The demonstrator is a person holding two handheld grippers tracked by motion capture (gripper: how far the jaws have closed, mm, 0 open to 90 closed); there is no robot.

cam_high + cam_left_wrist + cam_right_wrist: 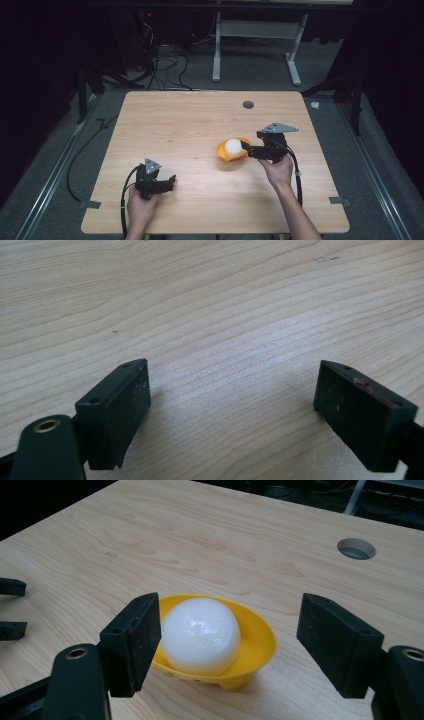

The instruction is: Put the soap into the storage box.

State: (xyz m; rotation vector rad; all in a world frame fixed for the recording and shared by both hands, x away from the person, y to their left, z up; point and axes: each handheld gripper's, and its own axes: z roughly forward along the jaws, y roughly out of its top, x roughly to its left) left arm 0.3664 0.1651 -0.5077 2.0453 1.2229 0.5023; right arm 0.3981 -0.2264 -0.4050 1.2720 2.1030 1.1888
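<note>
Pale wood-grain worktop (200, 125) stands in a dark room, grey carpet and tangled cables (165, 65) behind it, a round hole (248, 104) near its far edge. Right of centre sits a shallow yellow plastic bowl (255, 645) cradling a smooth, glossy white ball (200, 635). The right gripper (227, 640) hangs at the bowl, jaws apart with the ball between them; one pad is at the ball's side, the other clear. The left gripper (232, 405), near the front edge, rests wide open and empty.
</note>
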